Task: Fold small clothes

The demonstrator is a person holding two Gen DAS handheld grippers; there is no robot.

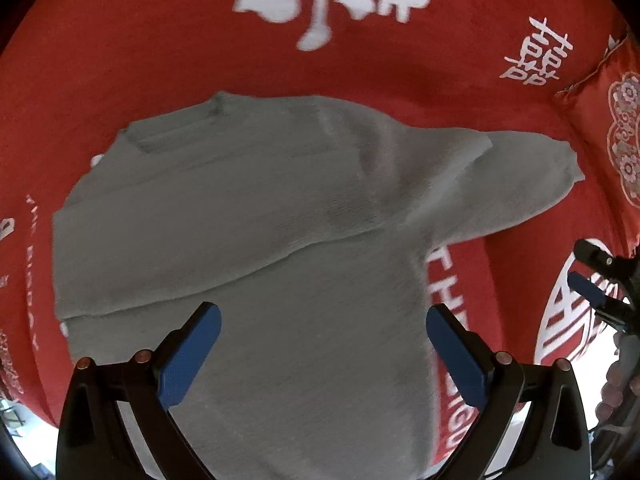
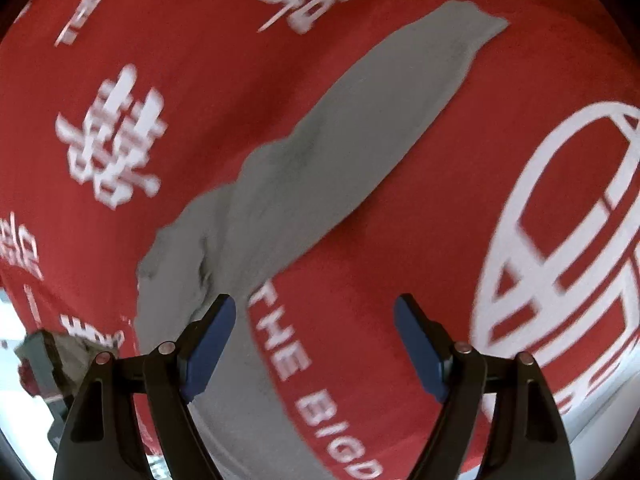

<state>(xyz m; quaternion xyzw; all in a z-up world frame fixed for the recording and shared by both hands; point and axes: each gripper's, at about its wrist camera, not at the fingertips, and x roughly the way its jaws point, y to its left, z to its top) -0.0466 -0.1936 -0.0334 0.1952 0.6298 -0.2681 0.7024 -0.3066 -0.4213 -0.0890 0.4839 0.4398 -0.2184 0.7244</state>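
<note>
A red cloth (image 1: 160,40) printed with large white characters and white lettering is spread over the whole surface seen by both cameras; whether a bed or a worktop lies beneath cannot be told. At the right edge of the left wrist view a red cushion (image 1: 618,132) with a white flower pattern is seen on the cloth. A large white ring emblem (image 2: 560,240) is printed on the cloth at the right of the right wrist view. Beyond the cloth's lower edge only a pale, blurred strip of room is made out.

A small grey knitted sweater (image 1: 248,232) is laid flat on the cloth in the middle of the left wrist view. Its left sleeve is folded across the body, so that a diagonal fold edge is formed. The other sleeve (image 1: 500,184) is stretched out to the right over bare cloth, its cuff near the cushion. In the right wrist view that sleeve (image 2: 360,128) is seen running up and to the right.

The left claw (image 1: 324,352) is held wide above the sweater's lower body, with nothing gripped between its blue pads. The right claw (image 2: 316,344) is likewise spread wide, empty, over the edge where the sweater meets the lettering. Open red cloth is left above the sweater, and also to its right, between the sleeve and the emblem.
</note>
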